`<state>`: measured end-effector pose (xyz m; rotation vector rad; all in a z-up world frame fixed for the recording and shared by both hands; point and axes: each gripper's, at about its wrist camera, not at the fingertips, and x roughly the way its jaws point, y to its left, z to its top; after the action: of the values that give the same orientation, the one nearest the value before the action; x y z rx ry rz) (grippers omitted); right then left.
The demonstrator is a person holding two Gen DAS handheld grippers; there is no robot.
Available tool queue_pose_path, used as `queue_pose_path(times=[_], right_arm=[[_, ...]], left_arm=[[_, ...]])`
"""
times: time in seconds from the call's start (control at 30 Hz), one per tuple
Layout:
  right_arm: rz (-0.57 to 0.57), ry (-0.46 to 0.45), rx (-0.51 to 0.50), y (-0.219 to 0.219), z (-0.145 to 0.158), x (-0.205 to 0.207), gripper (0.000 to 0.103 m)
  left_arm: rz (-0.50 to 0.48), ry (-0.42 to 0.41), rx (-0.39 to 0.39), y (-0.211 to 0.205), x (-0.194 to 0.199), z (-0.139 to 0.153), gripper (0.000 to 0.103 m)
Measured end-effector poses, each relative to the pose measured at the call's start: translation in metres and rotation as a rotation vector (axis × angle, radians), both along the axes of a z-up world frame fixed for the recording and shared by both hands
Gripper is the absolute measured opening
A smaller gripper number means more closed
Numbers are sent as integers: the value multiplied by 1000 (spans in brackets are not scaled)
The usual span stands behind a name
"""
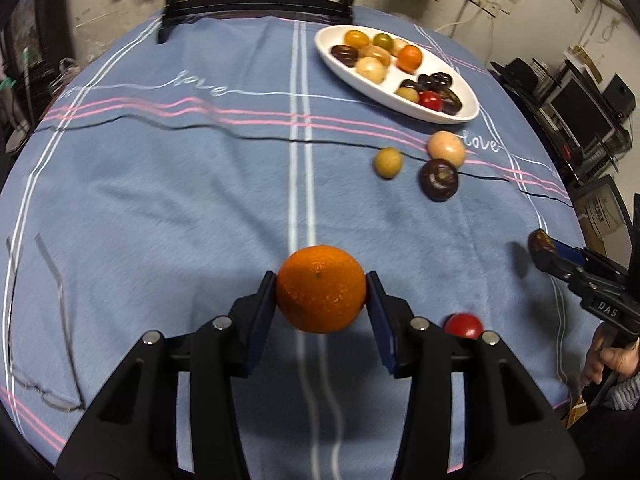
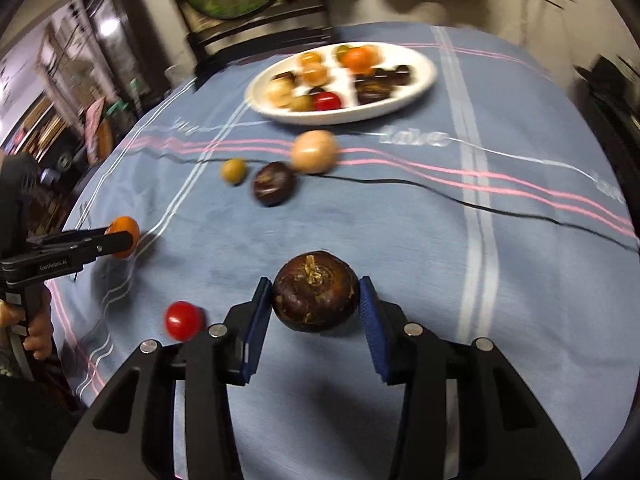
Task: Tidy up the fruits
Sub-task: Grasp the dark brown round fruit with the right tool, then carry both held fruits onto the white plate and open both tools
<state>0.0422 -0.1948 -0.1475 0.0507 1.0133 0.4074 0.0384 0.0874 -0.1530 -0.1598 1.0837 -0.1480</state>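
We are pinching an orange (image 1: 321,288) in our left gripper (image 1: 321,292), its pads pressing both sides, above the tablecloth (image 1: 160,200) near the near edge. Our right gripper (image 2: 316,294) is clamping a dark brown fruit (image 2: 316,291), also by the near edge. A red tomato (image 2: 184,320) is lying between them on the cloth. The white plate (image 1: 384,96) of fruit is sitting toward the far edge, with three loose fruits (image 1: 440,178) just in front of it.
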Motion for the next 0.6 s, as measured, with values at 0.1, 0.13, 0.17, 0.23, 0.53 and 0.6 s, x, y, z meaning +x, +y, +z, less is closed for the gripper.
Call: queue_pose_path(times=[0.1, 0.13, 0.17, 0.23, 0.53, 0.6], right_arm=[[-78, -1, 12, -27, 3, -1, 44], [-93, -1, 16, -33, 4, -1, 44], [-114, 0, 24, -40, 4, -1, 44], [-143, 5, 43, -50, 5, 3, 44], [-108, -41, 76, -33, 22, 71, 44], [-94, -61, 80, -26, 28, 94, 44]], left_arm=[[-30, -1, 2, -11, 16, 0, 45], [-38, -3, 3, -14, 21, 0, 45], [-46, -5, 4, -17, 27, 1, 45], [-64, -9, 7, -23, 43, 3, 45], [-126, -68, 12, -52, 138, 27, 45], [-140, -85, 4, -61, 162, 33, 45]])
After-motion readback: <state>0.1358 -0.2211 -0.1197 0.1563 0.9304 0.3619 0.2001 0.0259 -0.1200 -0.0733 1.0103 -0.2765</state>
